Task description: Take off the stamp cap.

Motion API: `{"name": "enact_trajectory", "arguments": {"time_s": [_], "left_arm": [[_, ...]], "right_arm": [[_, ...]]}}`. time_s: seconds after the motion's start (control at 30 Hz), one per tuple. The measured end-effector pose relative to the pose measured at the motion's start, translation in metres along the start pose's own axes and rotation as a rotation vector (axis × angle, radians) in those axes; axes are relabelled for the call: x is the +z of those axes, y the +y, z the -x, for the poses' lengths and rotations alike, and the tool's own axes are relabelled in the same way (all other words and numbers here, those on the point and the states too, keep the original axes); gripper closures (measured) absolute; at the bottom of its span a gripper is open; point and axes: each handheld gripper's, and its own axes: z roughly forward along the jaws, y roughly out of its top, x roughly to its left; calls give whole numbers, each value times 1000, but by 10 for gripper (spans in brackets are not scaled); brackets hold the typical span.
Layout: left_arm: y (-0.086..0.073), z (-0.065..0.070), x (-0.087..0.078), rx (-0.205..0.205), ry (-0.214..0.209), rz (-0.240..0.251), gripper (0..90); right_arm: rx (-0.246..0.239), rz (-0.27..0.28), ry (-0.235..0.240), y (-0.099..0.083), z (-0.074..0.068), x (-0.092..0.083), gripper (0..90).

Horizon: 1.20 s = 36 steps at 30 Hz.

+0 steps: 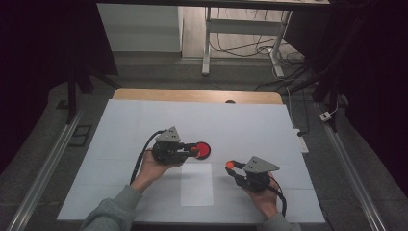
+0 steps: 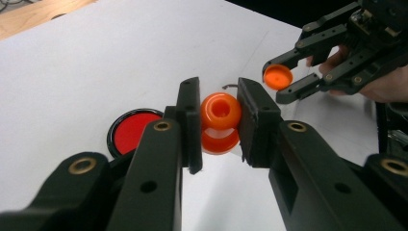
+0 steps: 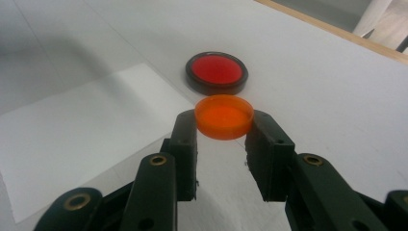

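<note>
My left gripper (image 2: 219,120) is shut on a small orange bottle-like piece (image 2: 220,111) with a round open mouth; in the high view this left gripper (image 1: 193,150) hovers beside a red disc in a black rim (image 1: 204,150). That red disc (image 2: 131,131) lies on the white sheet, left of the left jaws. My right gripper (image 3: 223,126) is shut on an orange cap (image 3: 224,116), held flat with its hollow side up. In the high view the right gripper (image 1: 232,167) holds the cap (image 1: 230,164) right of the disc. The red disc (image 3: 217,71) lies just beyond the cap.
A white sheet (image 1: 144,120) covers the wooden table (image 1: 197,95). A brighter white paper rectangle (image 1: 197,184) lies near the front edge between the hands. Table legs and cables (image 1: 240,45) stand on the floor beyond the far edge.
</note>
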Motion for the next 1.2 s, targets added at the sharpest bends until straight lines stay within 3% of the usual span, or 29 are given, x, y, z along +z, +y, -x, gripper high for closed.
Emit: {"name": "enact_trajectory", "arguments": {"time_s": [0.67,1.2], "left_arm": [[3,-3,-6,16,33,7,726],[11,-11,-1,27,62,-2,726]], "right_arm": [[24,-5,-49,-15,13,-32,647],[19,-12,-40,-17,13,-29,647]]}}
